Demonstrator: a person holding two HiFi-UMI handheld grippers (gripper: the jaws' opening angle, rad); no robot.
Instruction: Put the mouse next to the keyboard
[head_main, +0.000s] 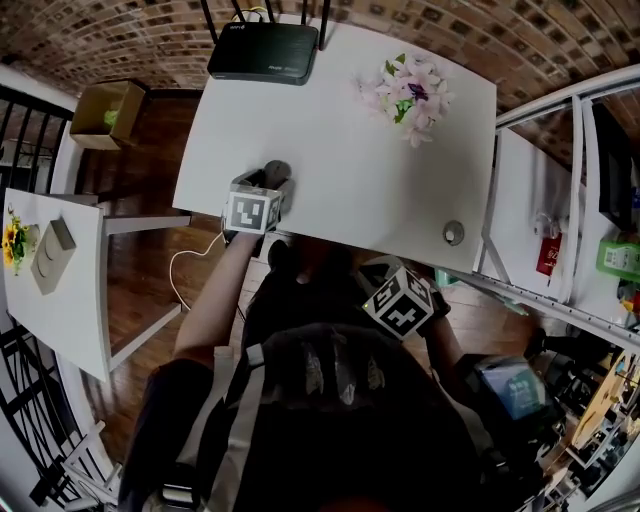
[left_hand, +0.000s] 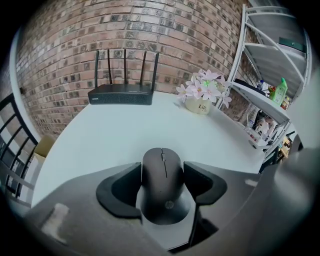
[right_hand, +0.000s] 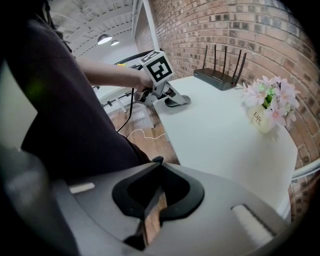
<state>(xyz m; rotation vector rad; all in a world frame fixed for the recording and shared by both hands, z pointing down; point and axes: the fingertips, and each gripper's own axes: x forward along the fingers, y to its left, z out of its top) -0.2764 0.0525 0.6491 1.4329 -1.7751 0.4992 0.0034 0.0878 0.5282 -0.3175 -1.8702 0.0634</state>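
My bare left forearm (head_main: 212, 295) is stretched forward. Its hand carries the grey left gripper with black jaw pads (left_hand: 162, 172), with the marker cube on top. The jaws stand apart by the width of a black computer mouse (left_hand: 162, 192) and press on its two sides. The grey right gripper (right_hand: 156, 162) is held close to my body. Its jaws meet tip to tip, with nothing between them.

Bright even light, fisheye-warped, dark vignetted corners.
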